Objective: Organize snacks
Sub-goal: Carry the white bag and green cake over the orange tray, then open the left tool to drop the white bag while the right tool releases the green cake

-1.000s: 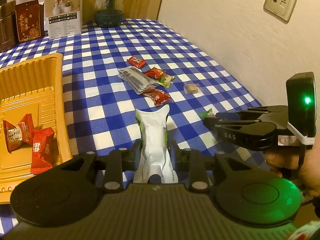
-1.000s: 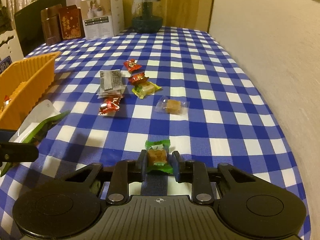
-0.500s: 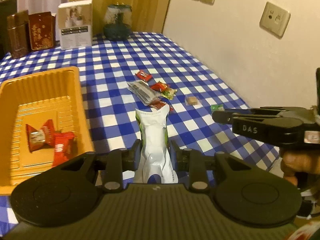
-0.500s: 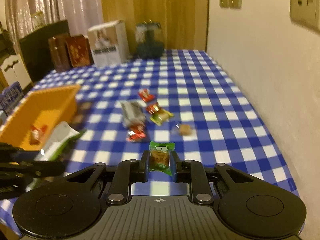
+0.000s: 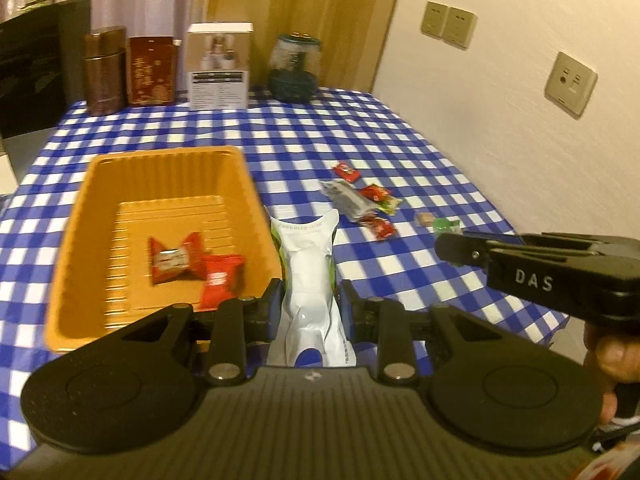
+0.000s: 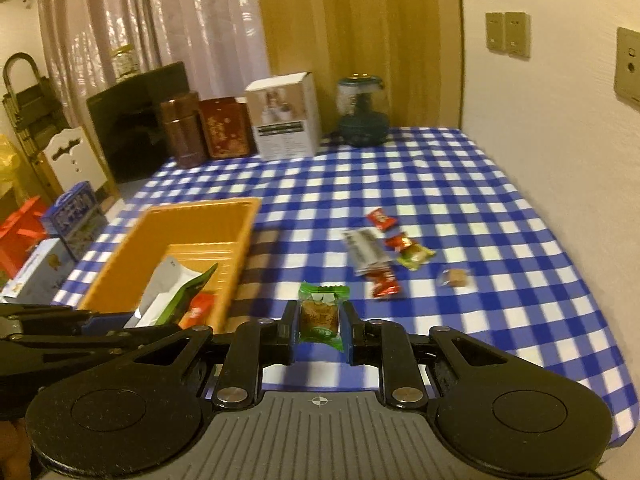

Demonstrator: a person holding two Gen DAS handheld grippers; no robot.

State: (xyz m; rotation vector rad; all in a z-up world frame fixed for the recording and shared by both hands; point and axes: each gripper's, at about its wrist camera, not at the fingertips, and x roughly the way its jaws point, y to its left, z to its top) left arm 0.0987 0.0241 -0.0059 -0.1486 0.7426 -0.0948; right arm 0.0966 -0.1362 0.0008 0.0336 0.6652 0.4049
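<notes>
Left claw [image 5: 307,304] pinches a white-and-green foil snack pouch [image 5: 310,276] beside the orange plastic tray [image 5: 168,160]; this view alone shows two red candies [image 5: 192,268] inside. Right claw [image 6: 320,330] clamps a green-wrapped brown sweet [image 6: 320,314] above the blue-checked table [image 6: 460,184].

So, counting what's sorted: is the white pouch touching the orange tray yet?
Cannot tell: the left wrist view shows the white pouch overlapping the orange tray rim.

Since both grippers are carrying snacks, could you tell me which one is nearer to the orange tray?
Left. The left gripper, shut on the white pouch, is at the orange tray's near right corner. The right gripper, holding the green candy, hangs over the tablecloth to the tray's right.
</notes>
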